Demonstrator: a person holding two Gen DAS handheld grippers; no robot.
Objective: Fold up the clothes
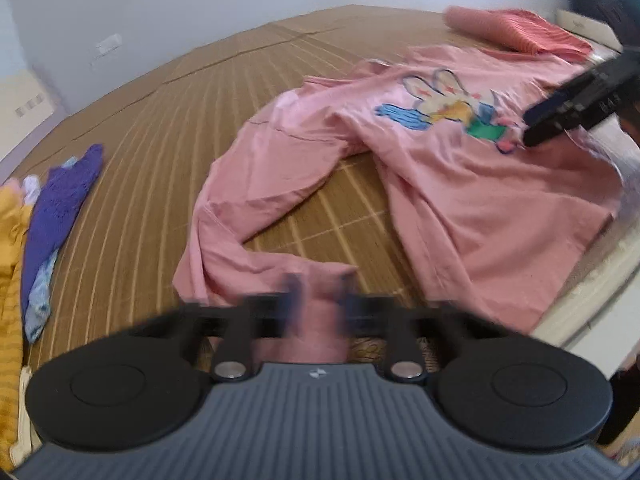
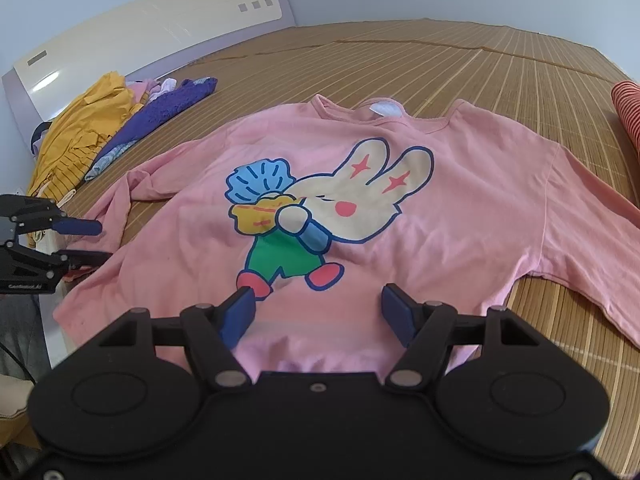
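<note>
Pink shirt [image 2: 400, 184] lies unfolded; my left tool [image 1: 318, 300] pinches its sleeve, right tool [image 2: 318, 312] spread over its hem.

Loads of bare bamboo mat [image 2: 460, 60] beyond the pink shirt [image 2: 400, 152], easy to pass there. The clothes pile [image 2: 92, 136] by the headboard [image 2: 152, 28] crowds one side, and a red striped roll [image 2: 628, 112] blocks the other.

no readable text: faint white lettering on the left gripper [image 2: 82, 242] body is too small; pink sweatshirt [image 2: 400, 208] print wordless.
</note>
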